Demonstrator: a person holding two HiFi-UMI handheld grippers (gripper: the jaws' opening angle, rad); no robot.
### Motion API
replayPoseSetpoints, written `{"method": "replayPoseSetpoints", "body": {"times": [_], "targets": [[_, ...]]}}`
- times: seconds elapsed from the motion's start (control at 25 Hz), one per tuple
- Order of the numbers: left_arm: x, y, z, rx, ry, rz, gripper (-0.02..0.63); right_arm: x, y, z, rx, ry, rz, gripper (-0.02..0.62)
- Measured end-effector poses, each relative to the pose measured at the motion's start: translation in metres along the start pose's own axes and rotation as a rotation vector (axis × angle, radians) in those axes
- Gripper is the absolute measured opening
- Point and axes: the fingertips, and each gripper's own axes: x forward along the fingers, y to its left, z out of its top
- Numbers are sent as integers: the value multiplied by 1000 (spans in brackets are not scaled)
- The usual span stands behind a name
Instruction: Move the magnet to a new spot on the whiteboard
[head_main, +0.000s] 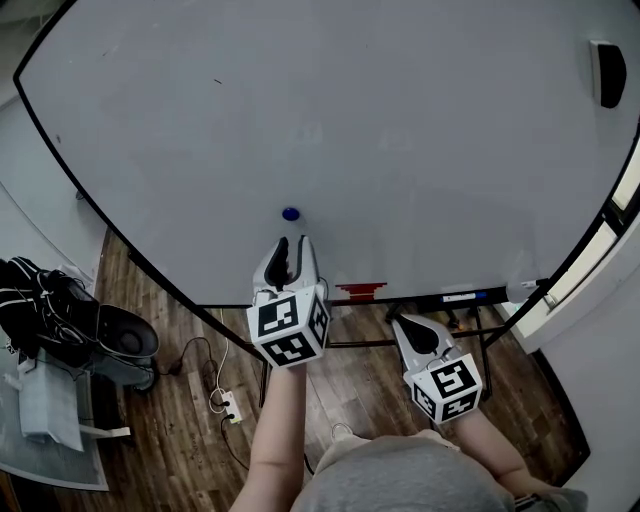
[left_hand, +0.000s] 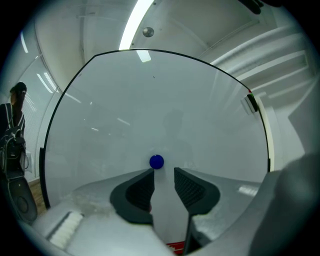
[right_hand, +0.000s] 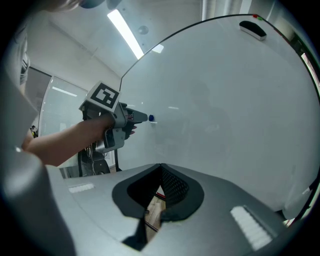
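A large whiteboard (head_main: 400, 150) stands on a black frame over a wood plank floor (head_main: 170, 400), with an eraser (head_main: 608, 73) at its upper right and a black bag (head_main: 40, 300) on the floor to the left. The blue magnet (head_main: 291, 214) sits low on the board. The left gripper (head_main: 290, 246), jaws narrowly apart and empty, points at it from just short. The right gripper (head_main: 418, 335) hangs lower, jaws together, holding nothing.

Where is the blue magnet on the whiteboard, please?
In the head view, the magnet sits low on the whiteboard, slightly left of centre, just beyond the tips of the open left hand-held gripper.
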Motion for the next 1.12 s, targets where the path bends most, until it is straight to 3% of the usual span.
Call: {"method": "replayPoseSetpoints", "body": {"times": [0.72, 1.12], "targets": [[-105, -38, -36, -90, -10, 89, 5, -55, -4, -6, -25, -7, 131, 2], [-173, -74, -67, -115, -3, 120, 5, -86, 0, -7, -15, -33, 198, 2]]}}
